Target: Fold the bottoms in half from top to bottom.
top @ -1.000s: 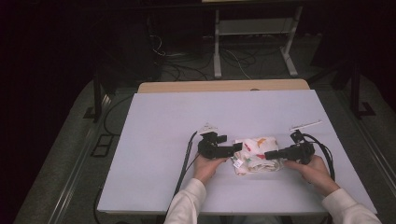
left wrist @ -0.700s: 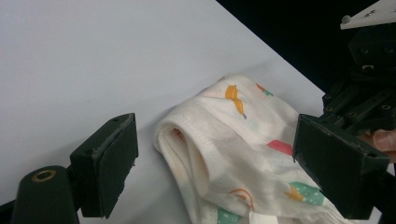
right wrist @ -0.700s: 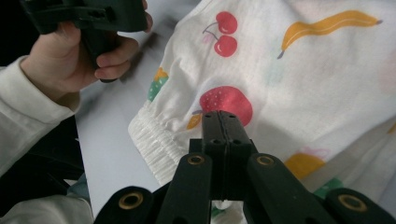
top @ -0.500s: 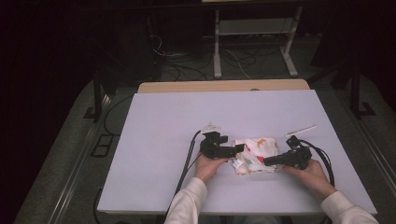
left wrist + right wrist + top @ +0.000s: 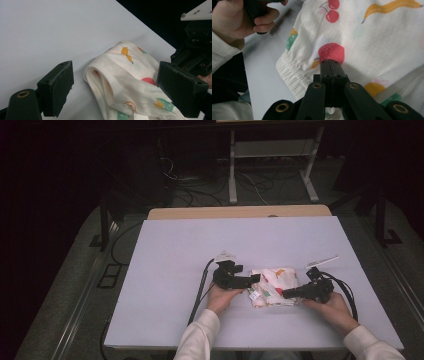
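Two tools flank our folded fruit-print garment (image 5: 272, 286) near the worktop's (image 5: 175, 250) front edge, long axis running left to right. Our left tool (image 5: 115, 92) is released, straddling its rolled end; our right tool (image 5: 330, 65) is clenched, tips against the cloth. A white tag's writing is unreadable.

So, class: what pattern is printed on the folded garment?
Colourful fruit on white garment: strawberries, cherries, banana; clearest in right gripper view.

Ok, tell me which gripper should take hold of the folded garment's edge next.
Left. The left gripper has its jaws wide open on either side of the garment's folded edge, not yet pressing it. The right gripper has its jaws shut, tip resting against the cloth near the strawberry print.
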Demonstrator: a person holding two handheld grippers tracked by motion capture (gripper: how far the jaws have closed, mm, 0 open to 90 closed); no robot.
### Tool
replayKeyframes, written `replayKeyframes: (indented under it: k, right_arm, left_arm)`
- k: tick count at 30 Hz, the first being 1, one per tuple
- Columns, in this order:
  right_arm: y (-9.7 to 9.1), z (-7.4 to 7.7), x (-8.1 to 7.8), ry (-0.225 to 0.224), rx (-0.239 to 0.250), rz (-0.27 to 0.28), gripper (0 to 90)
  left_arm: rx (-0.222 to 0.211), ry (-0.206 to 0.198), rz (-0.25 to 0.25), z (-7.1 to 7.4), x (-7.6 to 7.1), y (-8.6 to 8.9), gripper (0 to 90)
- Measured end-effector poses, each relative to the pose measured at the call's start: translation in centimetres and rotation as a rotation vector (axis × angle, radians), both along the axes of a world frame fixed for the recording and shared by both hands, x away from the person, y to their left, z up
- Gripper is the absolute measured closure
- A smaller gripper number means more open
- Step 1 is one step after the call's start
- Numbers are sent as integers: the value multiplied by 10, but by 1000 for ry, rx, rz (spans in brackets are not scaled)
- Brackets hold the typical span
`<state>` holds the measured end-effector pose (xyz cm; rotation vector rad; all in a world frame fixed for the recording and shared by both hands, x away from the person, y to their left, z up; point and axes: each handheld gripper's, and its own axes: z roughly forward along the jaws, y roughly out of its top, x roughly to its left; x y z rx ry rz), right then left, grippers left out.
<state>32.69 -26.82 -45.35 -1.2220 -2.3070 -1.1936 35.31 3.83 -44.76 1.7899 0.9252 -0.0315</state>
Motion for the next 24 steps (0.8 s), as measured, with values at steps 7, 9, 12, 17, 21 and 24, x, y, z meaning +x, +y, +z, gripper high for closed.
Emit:
replayKeyframes:
  k: [7,9,12,17,21,24]
  right_arm:
    - [-5,12,2,-65,8,-17,810]
    - [-6,17,4,-87,9,-21,764]
    - [-7,23,5,-113,13,-33,684]
    - [-5,33,9,-151,10,-20,543]
    - [-3,37,14,-153,-5,-2,422]
    - [-3,38,19,-148,-10,-3,328]
  left_arm:
    - [3,5,-19,4,2,-1,138]
    - [9,3,-31,5,2,-1,138]
    - [9,-1,-44,8,4,-2,138]
    - [10,15,-70,12,7,-3,124]
    - [9,10,-91,17,10,-3,94]
    - [24,17,-102,21,12,-3,74]
